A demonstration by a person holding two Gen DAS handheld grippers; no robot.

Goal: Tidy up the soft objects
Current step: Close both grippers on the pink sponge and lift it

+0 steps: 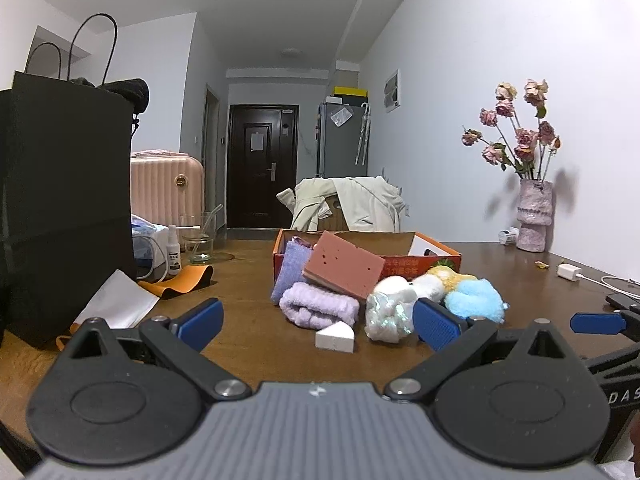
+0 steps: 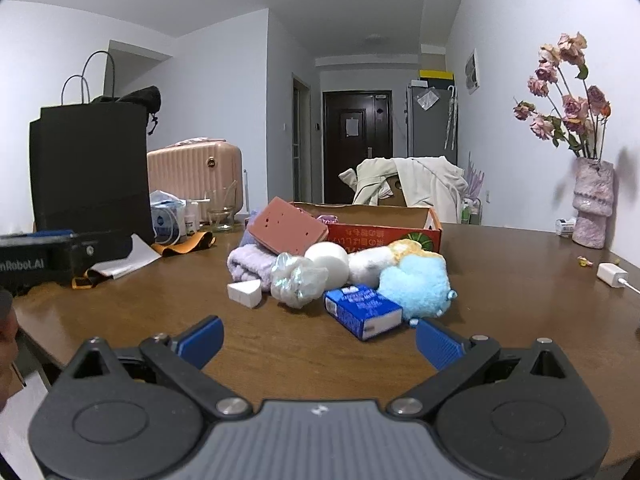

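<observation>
Both tongs, the left gripper (image 1: 318,322) and right gripper (image 2: 318,340), are spread apart, holding nothing. On the table (image 2: 500,280) sit one pink sponge (image 2: 289,226), one purple towel (image 2: 250,264), one blue plush (image 2: 416,286), and one box (image 2: 384,232), partly hidden behind them.

Soft pile (image 2: 340,276) on table (image 2: 520,300) ahead of both tongs, cardboard box (image 2: 384,232) behind it, sponge block (image 2: 288,226) leaning on box's left end, paper bag (image 2: 88,168) far left, vase (image 2: 592,204) far right.
</observation>
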